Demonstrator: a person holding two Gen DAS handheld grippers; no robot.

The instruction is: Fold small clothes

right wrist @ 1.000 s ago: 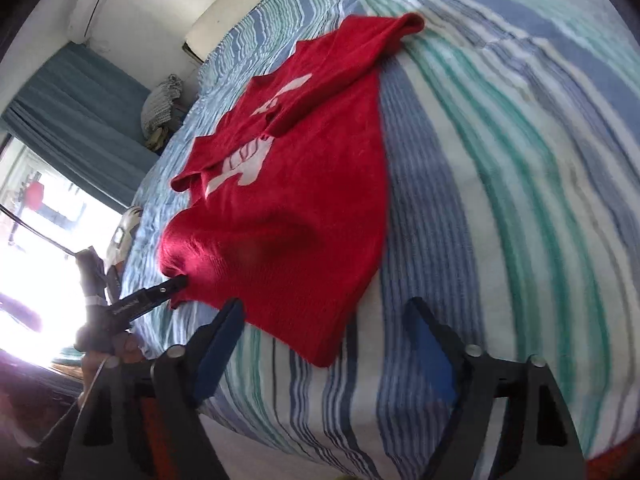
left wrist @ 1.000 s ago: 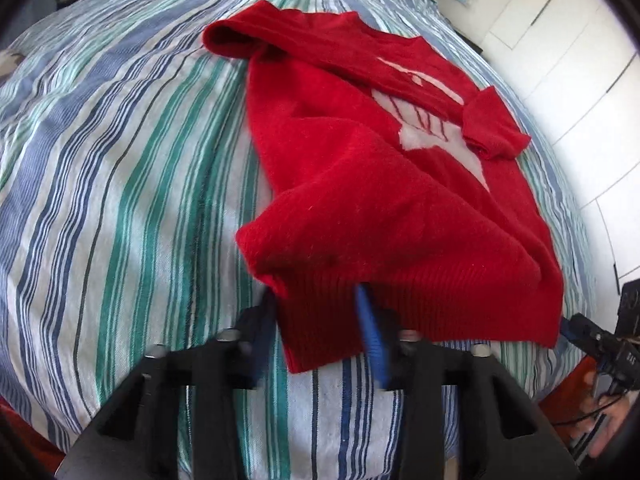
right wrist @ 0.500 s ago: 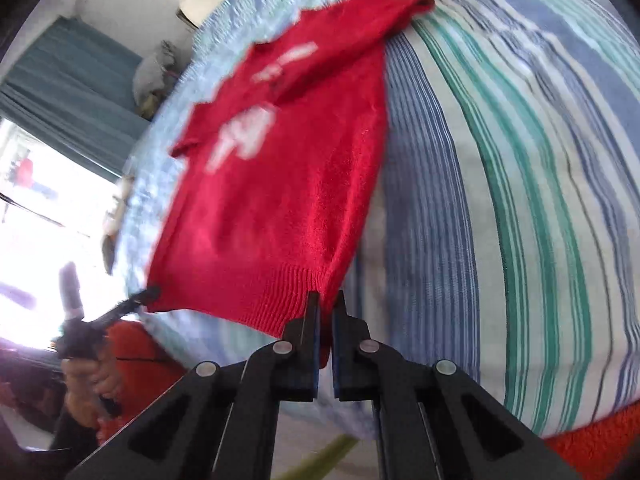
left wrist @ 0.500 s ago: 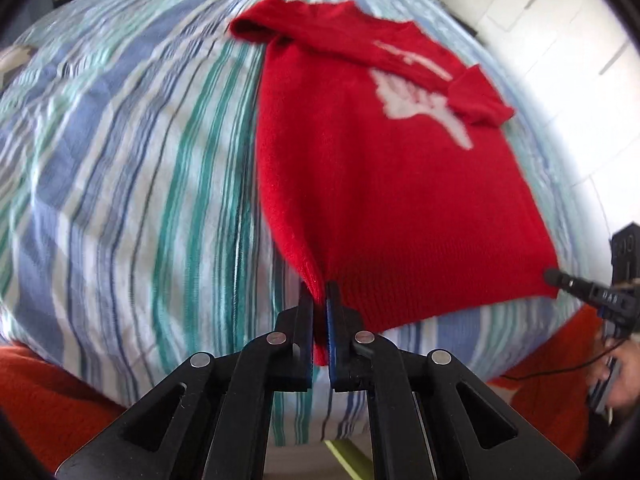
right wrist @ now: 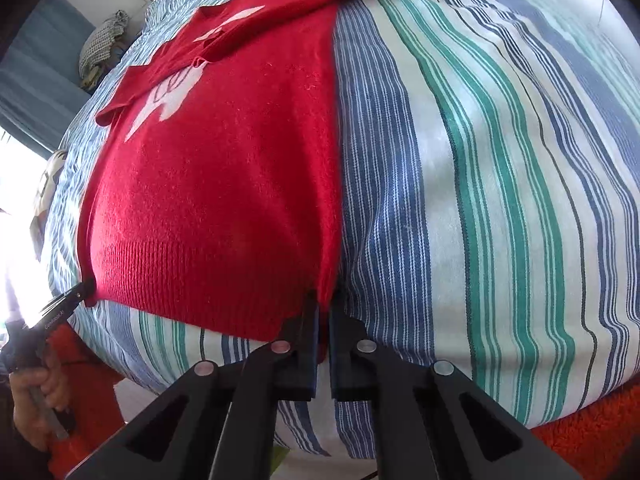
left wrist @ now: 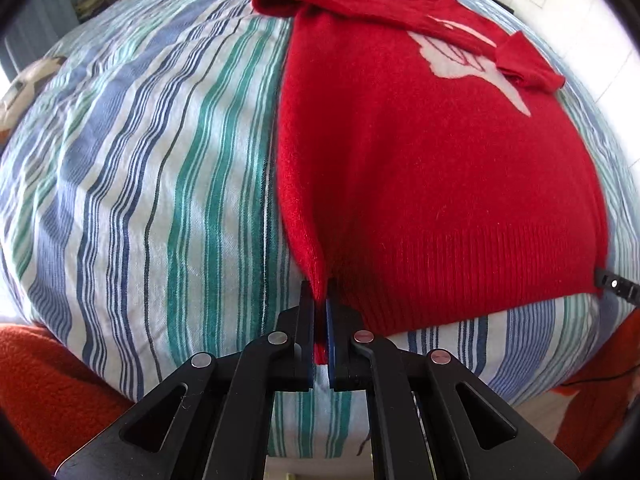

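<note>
A small red knitted sweater (left wrist: 420, 168) with a white motif lies flat on the striped bed, sleeves folded across its chest. My left gripper (left wrist: 319, 300) is shut on the left corner of its ribbed hem. In the right wrist view the sweater (right wrist: 224, 184) stretches away from me, and my right gripper (right wrist: 323, 304) is shut on the hem's right corner. The hem is pulled taut between the two grippers near the bed's front edge. The left gripper's tip (right wrist: 76, 294) shows at the far hem corner in the right wrist view.
The bed cover (left wrist: 152, 168) has blue, green and white stripes. An orange rug (left wrist: 48, 384) lies on the floor below the bed edge. A bundle of cloth (right wrist: 102, 46) sits at the far end by a blue curtain. White cupboards (left wrist: 592, 32) stand to the right.
Both grippers went from open around the hem to shut on its corners. The crumpled lower part has been pulled toward the bed edge and now lies flat and taut.
</note>
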